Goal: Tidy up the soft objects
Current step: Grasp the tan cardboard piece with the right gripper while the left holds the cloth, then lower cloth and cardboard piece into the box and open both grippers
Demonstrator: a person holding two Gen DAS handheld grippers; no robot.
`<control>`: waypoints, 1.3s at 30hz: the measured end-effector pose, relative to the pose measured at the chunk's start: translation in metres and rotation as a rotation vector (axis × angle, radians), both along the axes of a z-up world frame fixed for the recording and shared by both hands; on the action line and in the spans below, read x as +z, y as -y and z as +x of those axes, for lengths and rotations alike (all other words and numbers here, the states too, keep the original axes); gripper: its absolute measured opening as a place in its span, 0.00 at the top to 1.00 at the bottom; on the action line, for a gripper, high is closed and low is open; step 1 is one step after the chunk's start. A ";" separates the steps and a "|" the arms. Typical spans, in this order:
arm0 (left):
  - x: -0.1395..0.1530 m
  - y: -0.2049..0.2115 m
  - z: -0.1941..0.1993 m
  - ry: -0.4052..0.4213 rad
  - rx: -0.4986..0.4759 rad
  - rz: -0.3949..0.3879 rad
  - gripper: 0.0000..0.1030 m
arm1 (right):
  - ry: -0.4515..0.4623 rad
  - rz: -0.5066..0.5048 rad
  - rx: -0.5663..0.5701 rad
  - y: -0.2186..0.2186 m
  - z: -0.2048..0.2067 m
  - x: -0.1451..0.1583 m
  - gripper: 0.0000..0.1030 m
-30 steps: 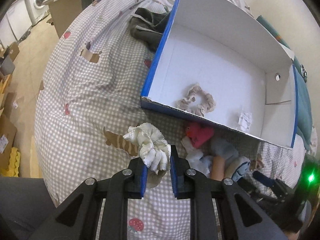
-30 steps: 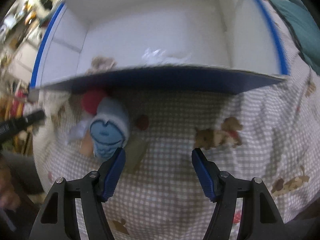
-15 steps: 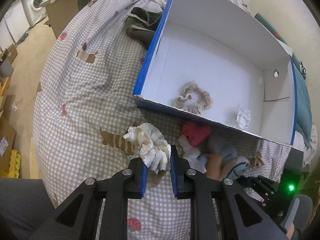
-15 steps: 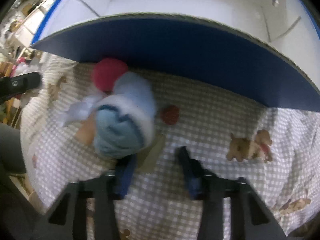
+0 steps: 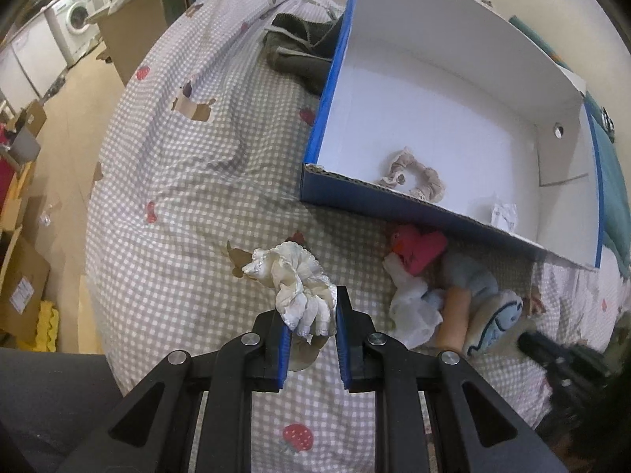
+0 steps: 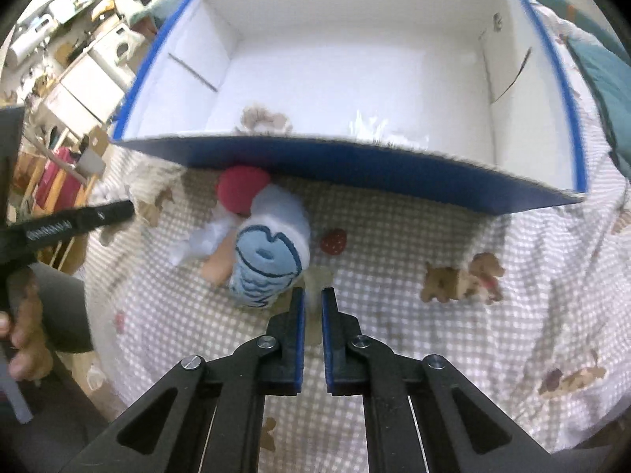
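My left gripper (image 5: 309, 317) is shut on a cream frilly scrunchie (image 5: 294, 283), held above the checked bedspread. A blue box with a white inside (image 5: 434, 90) lies ahead to the right; a beige scrunchie (image 5: 412, 175) and a crumpled white scrap (image 5: 504, 215) lie in it. A pile of soft things sits before the box: a red plush (image 5: 418, 248), white cloth (image 5: 412, 309) and a light blue sock (image 6: 268, 264). My right gripper (image 6: 312, 303) is shut with nothing visible between the jaws, just right of the blue sock; the box (image 6: 355, 63) is ahead.
A dark green garment (image 5: 299, 47) lies left of the box. The bed edge drops to the floor on the left, with cardboard boxes (image 5: 23, 276) and a washing machine (image 5: 79, 19). A teal pillow (image 6: 599, 67) lies right of the box.
The right gripper's jaws have closed from wide open to shut and it pulled back a little from the box. The left gripper still holds the cream scrunchie and shifted slightly left.
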State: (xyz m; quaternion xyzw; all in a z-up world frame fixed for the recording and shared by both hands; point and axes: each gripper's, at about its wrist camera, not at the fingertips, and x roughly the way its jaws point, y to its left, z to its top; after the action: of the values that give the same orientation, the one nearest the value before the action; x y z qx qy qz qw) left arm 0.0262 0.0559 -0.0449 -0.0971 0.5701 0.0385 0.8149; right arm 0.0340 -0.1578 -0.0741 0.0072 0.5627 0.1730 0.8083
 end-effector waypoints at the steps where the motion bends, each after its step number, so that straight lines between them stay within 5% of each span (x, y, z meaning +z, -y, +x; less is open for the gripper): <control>1: 0.001 -0.001 -0.002 0.005 -0.001 0.005 0.83 | 0.011 0.014 -0.006 0.001 -0.003 0.005 0.91; 11: 0.026 -0.004 -0.028 0.044 0.021 -0.015 0.83 | 0.116 0.154 -0.050 0.028 -0.002 0.064 0.92; 23: 0.096 0.031 0.015 0.204 -0.140 -0.004 0.83 | 0.234 0.221 -0.045 0.034 0.048 0.119 0.92; 29: 0.098 0.045 0.056 0.191 -0.222 -0.037 0.83 | 0.230 0.208 -0.051 0.030 0.080 0.110 0.92; 35: 0.067 0.066 0.087 0.137 -0.315 -0.048 0.82 | 0.167 0.199 -0.083 0.030 0.098 0.076 0.92; 39: 0.034 0.067 0.094 0.112 -0.310 -0.124 0.82 | 0.128 0.177 -0.105 0.030 0.101 0.057 0.92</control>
State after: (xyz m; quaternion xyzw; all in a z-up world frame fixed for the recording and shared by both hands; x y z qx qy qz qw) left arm 0.1205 -0.0108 -0.0106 -0.0601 0.5332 -0.1283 0.8340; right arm 0.1347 -0.1881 -0.0170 0.0969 0.4914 0.1796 0.8467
